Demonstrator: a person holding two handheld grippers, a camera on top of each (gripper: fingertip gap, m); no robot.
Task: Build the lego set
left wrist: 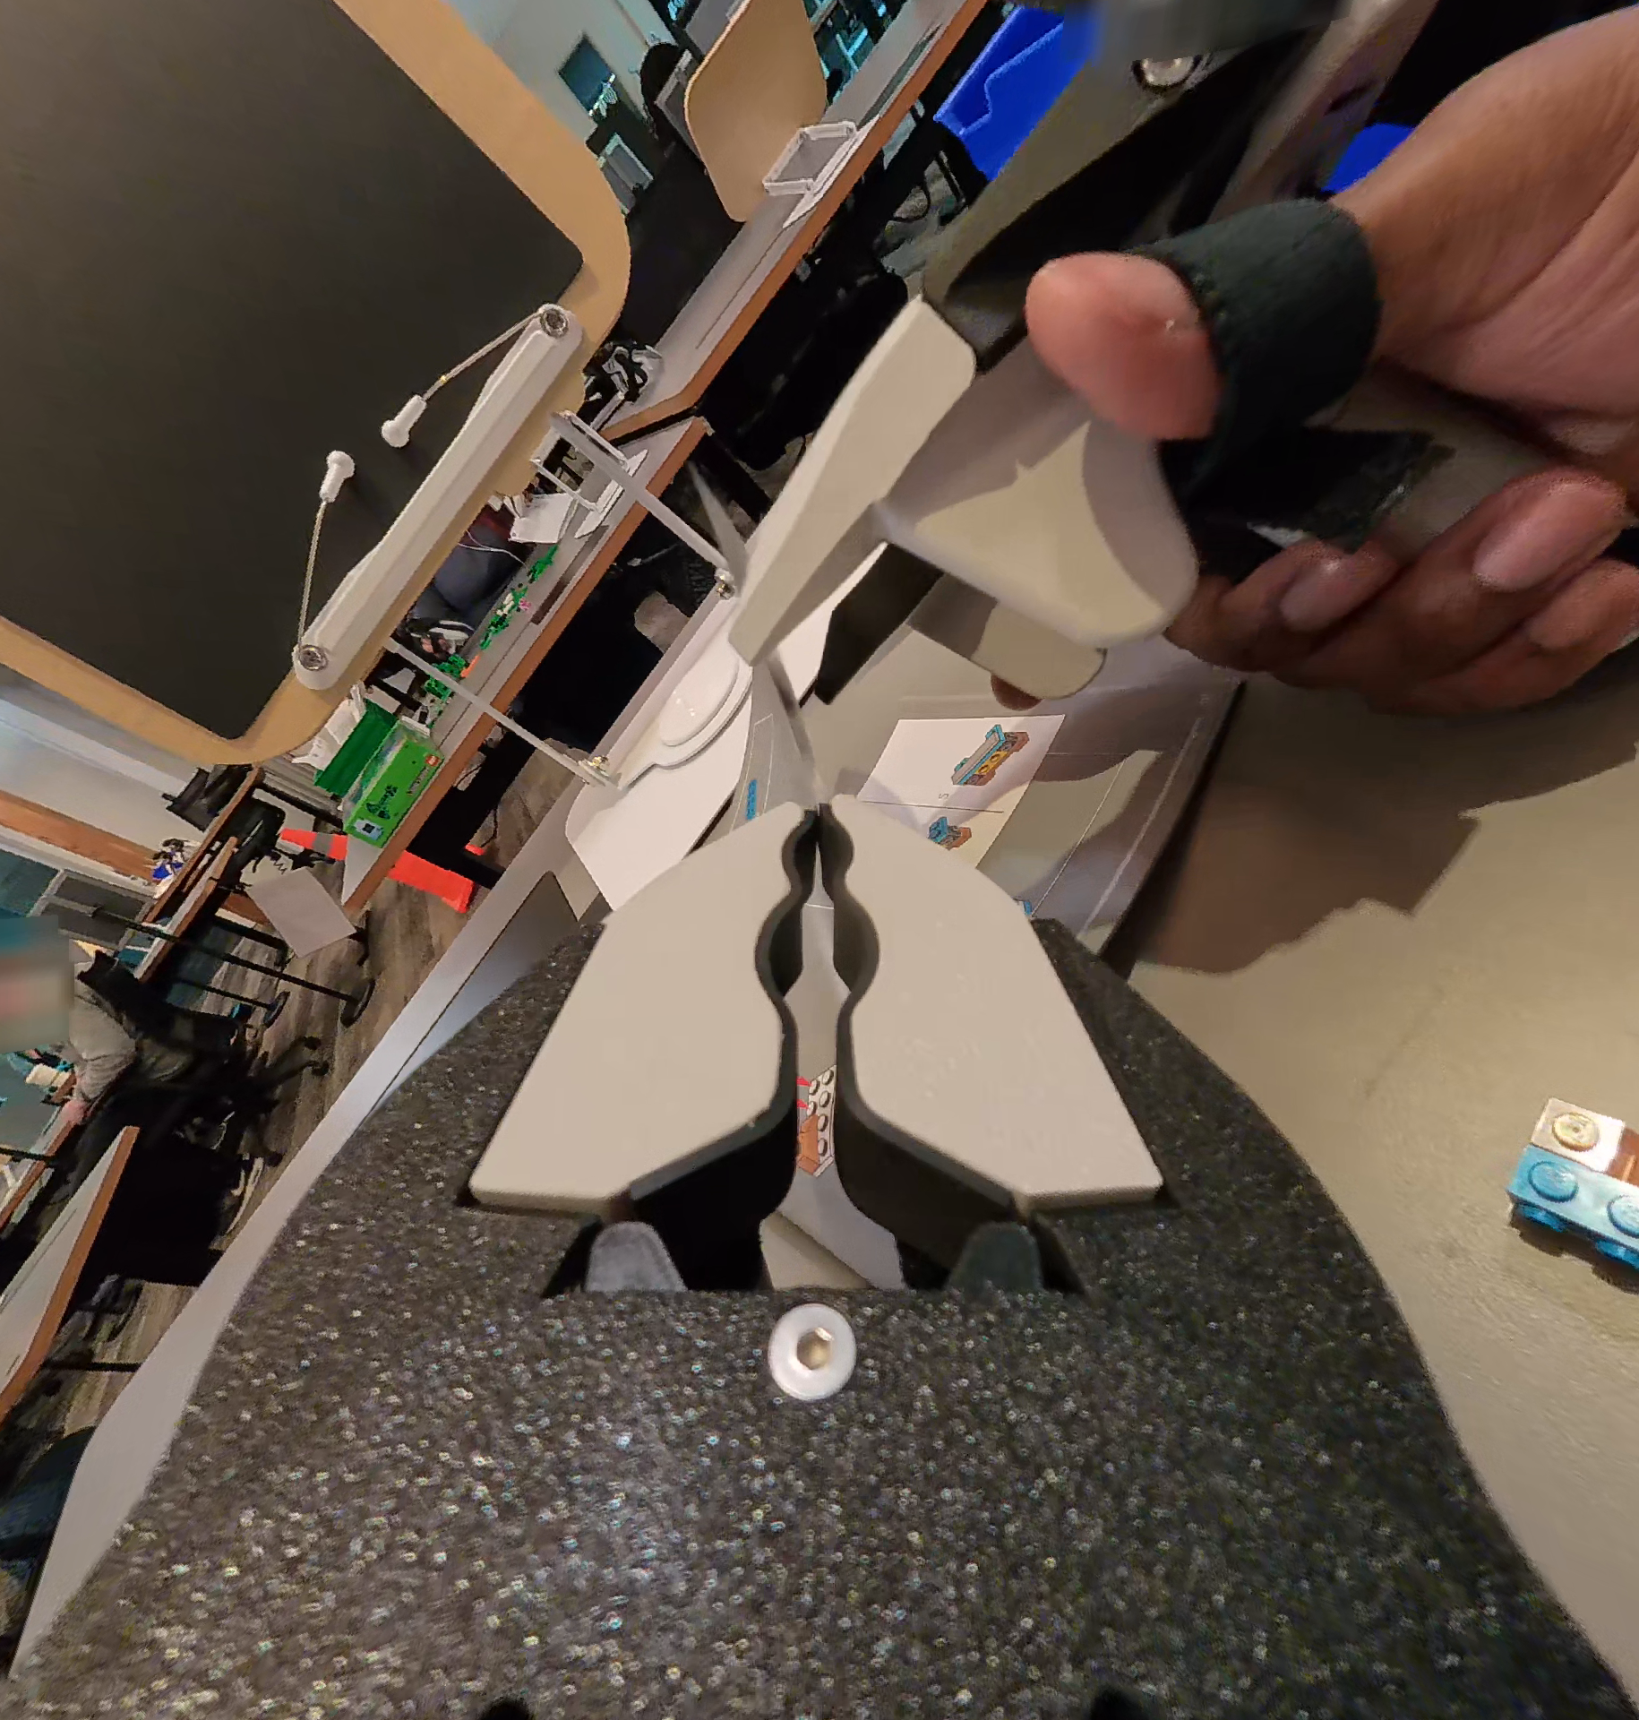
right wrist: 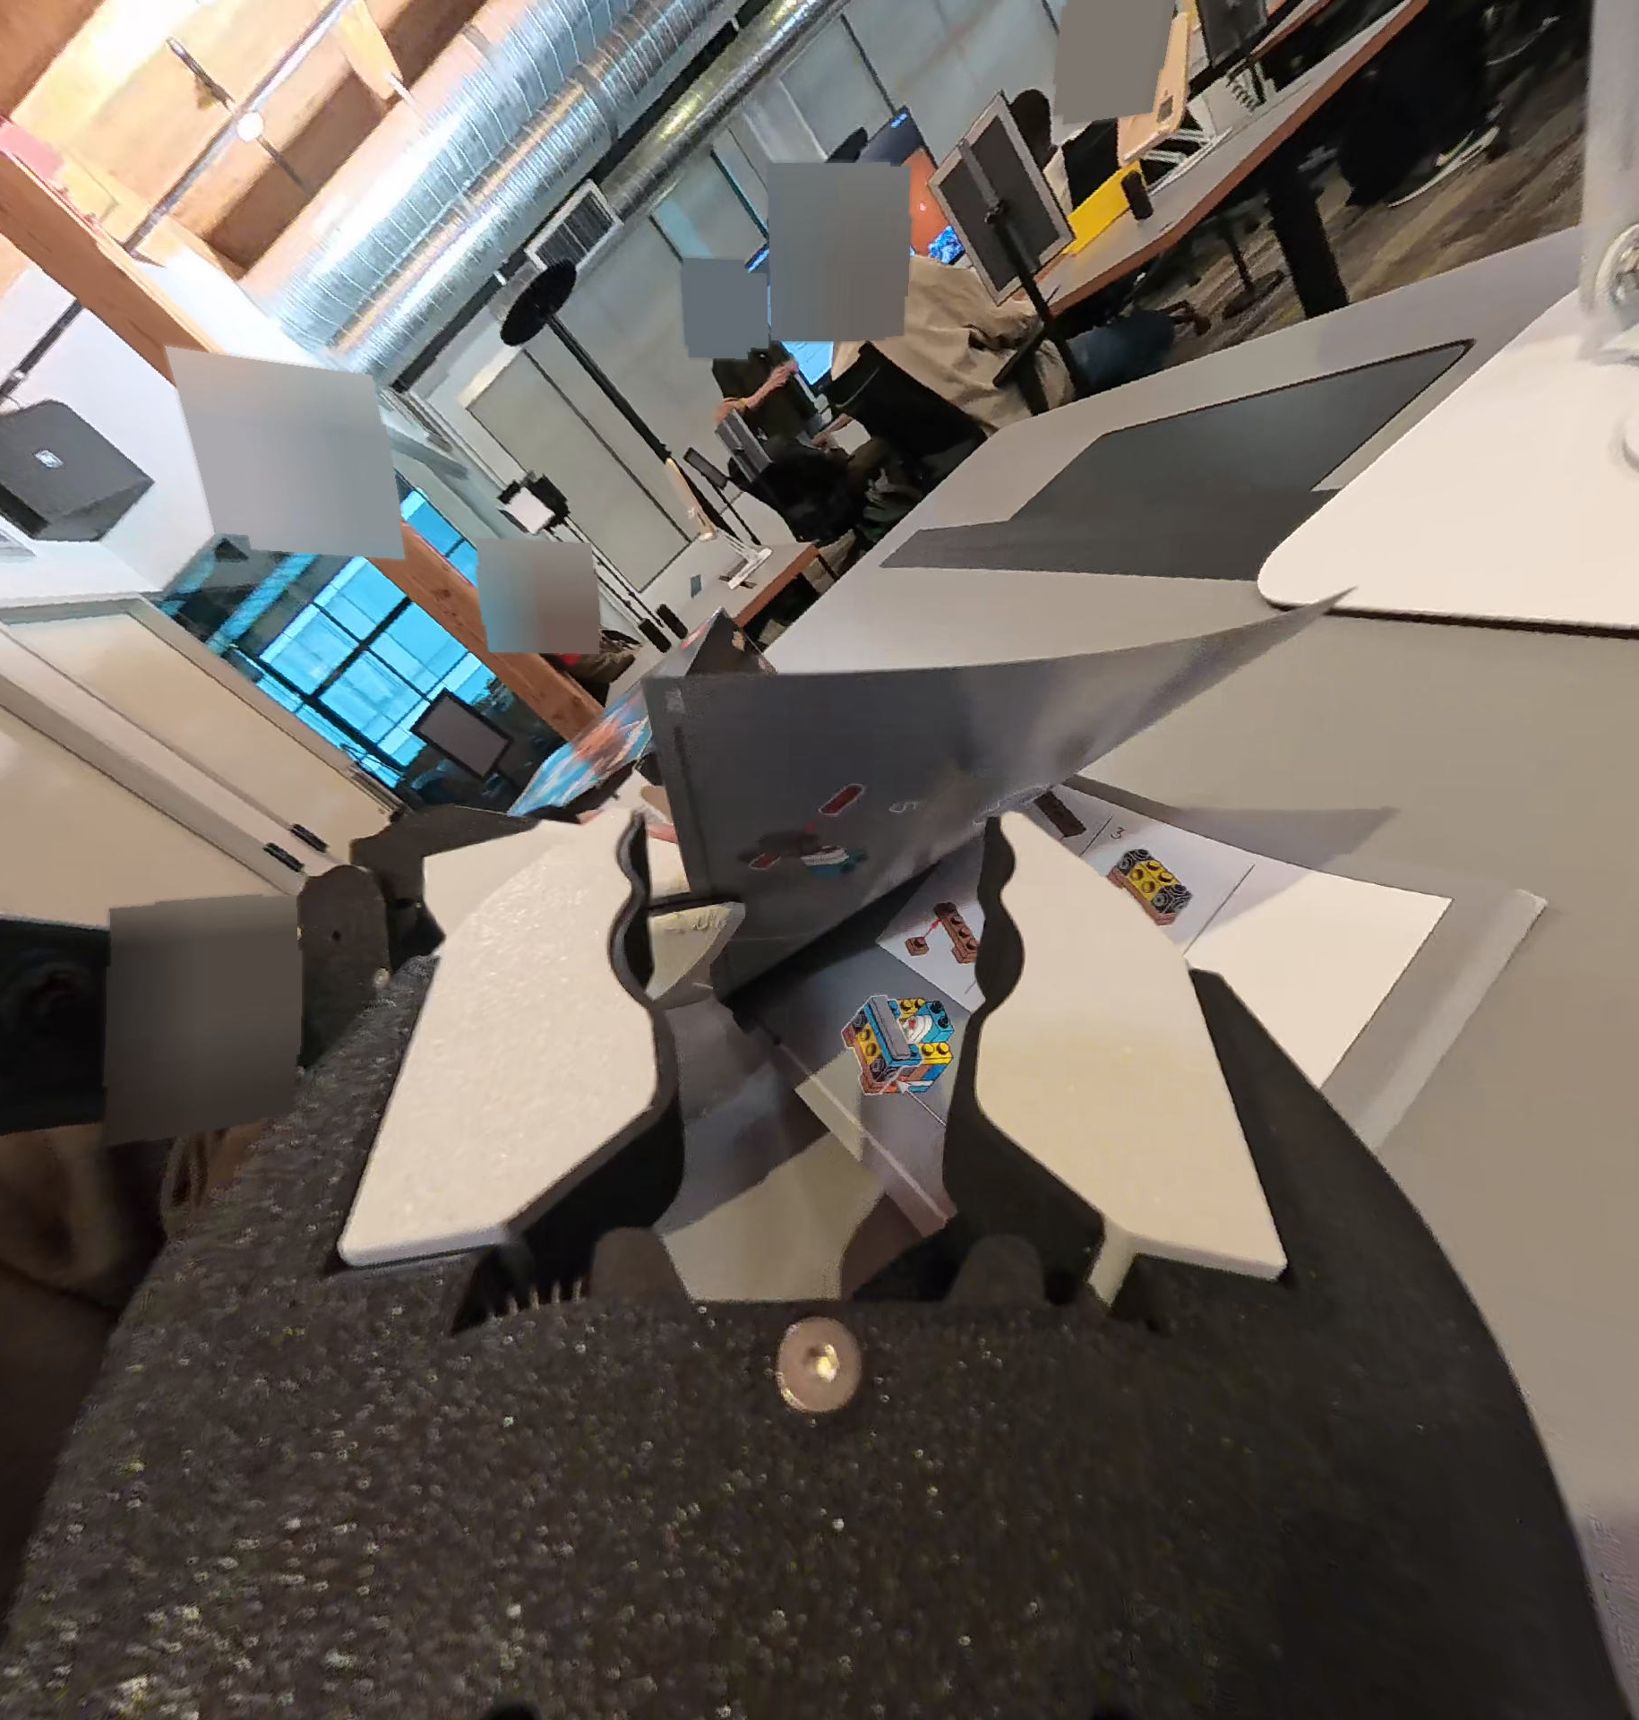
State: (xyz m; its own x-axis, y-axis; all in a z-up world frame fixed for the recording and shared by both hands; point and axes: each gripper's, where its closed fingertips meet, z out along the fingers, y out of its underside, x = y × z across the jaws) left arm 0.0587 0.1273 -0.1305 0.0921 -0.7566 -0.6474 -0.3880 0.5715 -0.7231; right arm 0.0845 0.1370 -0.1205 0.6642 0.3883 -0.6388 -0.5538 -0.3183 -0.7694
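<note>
The instruction booklet [right wrist: 1262, 921] lies open on the grey table. One of its pages [right wrist: 890, 745] stands lifted, curling over. My left gripper [left wrist: 820, 819] is shut on the edge of that page, which rises as a thin sheet from the tips. My right gripper [right wrist: 816, 838] is open, its fingers either side of the lifted page, not touching it. In the left wrist view it [left wrist: 751, 651] hangs above the booklet [left wrist: 965, 772], held by a hand. A small blue and brown lego assembly [left wrist: 1597, 1191] lies on the table at the right.
A white board [right wrist: 1495, 521] with a clear glass stand [right wrist: 1635, 261] sits at the far right of the table. A white rounded object [left wrist: 704, 707] lies beyond the booklet. The table edge drops off to the left; people sit at desks behind. Only a small space, under 4 cm, lies between the two pairs of fingers.
</note>
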